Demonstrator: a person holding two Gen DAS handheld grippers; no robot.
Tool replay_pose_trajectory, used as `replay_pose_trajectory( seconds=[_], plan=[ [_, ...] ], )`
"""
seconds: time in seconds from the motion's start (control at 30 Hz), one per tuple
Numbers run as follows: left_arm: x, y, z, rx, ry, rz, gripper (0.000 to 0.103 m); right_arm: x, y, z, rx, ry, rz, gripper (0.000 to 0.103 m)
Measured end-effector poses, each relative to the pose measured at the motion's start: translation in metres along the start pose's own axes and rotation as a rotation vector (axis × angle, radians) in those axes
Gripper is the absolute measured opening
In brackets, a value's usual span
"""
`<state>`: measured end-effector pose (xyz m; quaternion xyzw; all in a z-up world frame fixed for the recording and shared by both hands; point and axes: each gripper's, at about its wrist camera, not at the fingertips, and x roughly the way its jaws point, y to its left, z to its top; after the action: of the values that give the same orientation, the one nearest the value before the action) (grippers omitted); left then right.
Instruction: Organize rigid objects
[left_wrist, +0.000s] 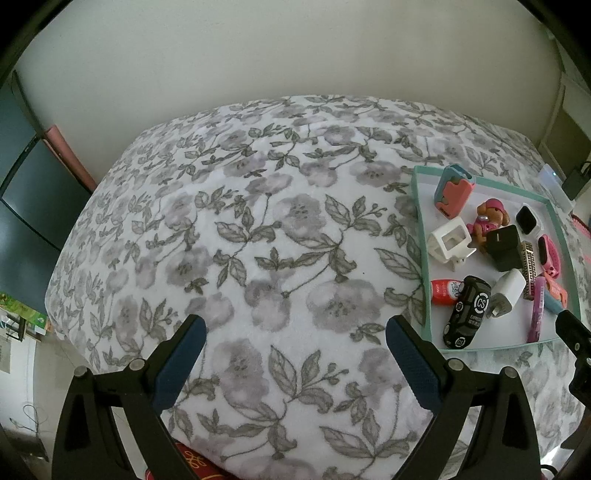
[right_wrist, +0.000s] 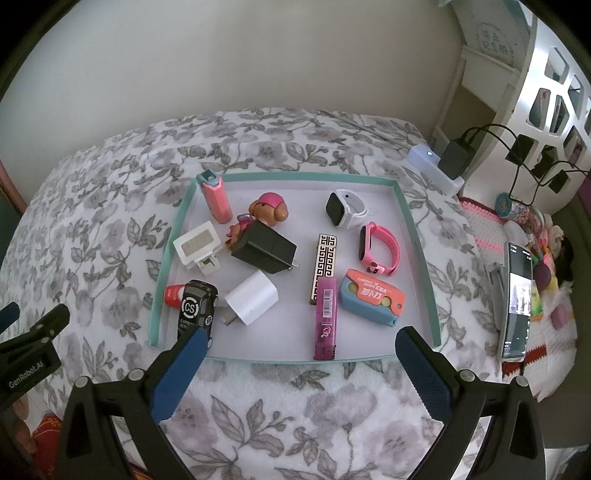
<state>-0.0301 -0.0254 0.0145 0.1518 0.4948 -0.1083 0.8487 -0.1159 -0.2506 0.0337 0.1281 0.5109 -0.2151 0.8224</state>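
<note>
Holding chargers, watches, a toy car (right_wrist: 195, 308) and a lighter (right_wrist: 325, 319), the tray (right_wrist: 421, 243) lies on a floral blanket (left_wrist: 258, 221) before a pale wall (left_wrist: 295, 48). Both the left gripper (left_wrist: 295, 334) and right gripper (right_wrist: 301, 350) hover with jaws spread, empty.

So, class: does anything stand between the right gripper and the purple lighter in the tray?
Only the tray's low teal front rim lies between the open right gripper and the purple lighter. No object blocks it. The gold patterned lighter touches its far end, and the carrot knife lies close beside it.
</note>
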Motion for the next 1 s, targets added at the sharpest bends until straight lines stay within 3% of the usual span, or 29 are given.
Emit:
replay_pose_trajectory(
  seconds=[1.0],
  plan=[
    [0.0029,0.0011,0.0004,0.001,0.015,-0.001,0.098,0.0027,0.0015,0.0001,-0.031,0.013,0.002,0.103]
  ],
)
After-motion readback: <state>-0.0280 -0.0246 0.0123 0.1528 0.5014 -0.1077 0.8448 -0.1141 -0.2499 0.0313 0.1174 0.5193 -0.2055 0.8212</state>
